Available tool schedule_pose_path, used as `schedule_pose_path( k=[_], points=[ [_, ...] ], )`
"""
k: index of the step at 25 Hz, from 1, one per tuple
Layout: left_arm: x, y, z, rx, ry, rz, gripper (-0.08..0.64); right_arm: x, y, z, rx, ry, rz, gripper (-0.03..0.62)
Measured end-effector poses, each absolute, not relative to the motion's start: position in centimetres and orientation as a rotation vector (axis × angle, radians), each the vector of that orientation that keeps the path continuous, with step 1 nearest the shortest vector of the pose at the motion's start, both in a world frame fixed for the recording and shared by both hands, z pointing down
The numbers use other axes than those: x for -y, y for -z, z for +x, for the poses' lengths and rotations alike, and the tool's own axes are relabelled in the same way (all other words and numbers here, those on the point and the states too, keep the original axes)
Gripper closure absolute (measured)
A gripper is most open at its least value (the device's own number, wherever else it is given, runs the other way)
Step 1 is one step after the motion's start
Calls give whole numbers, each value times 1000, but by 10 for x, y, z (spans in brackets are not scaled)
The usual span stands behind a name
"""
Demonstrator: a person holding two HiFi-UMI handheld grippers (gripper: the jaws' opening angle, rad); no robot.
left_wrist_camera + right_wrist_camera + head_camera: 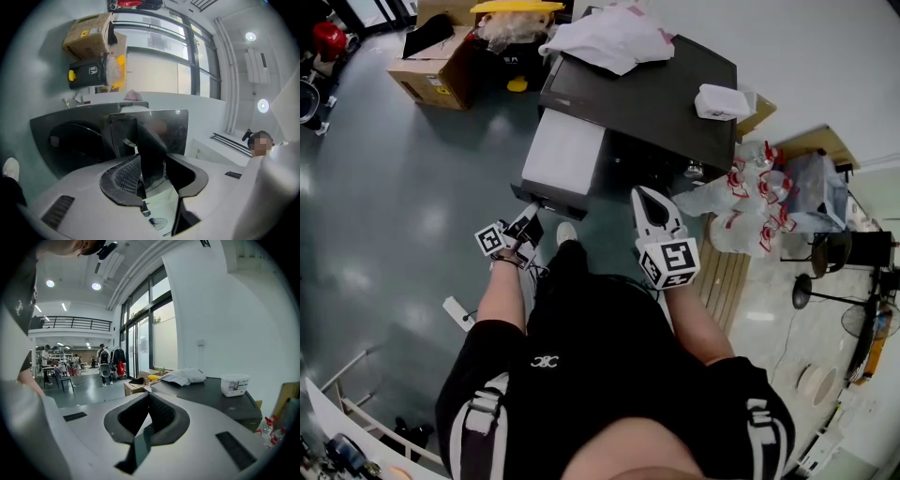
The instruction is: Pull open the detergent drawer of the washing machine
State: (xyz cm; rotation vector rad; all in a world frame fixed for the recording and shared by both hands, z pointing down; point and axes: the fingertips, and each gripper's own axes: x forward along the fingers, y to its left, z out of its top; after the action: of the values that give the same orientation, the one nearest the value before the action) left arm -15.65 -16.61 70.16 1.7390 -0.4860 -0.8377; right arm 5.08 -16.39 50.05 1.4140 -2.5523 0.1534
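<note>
While left gripper [152, 161] clamps the detergent drawer front [161, 129], right gripper [147, 397] hangs closed and empty near the washing machine [656, 98].

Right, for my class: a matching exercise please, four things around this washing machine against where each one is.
Things:
1 drawer
2 cloth
3 tub
4 box

Places:
A on the floor
B at the right edge of the machine top
C pulled out, gripped by the left tongs
D heaped at the far end of the top

Pairs: 1-C, 2-D, 3-B, 4-A
</note>
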Motion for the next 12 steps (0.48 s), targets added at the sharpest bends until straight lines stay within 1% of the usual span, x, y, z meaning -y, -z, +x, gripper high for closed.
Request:
schedule_pose_path(
  k=[12],
  points=[
    [128, -713, -177, 498, 860, 1724, 396, 154, -500, 29, 2564, -122, 1364, 591]
  ],
)
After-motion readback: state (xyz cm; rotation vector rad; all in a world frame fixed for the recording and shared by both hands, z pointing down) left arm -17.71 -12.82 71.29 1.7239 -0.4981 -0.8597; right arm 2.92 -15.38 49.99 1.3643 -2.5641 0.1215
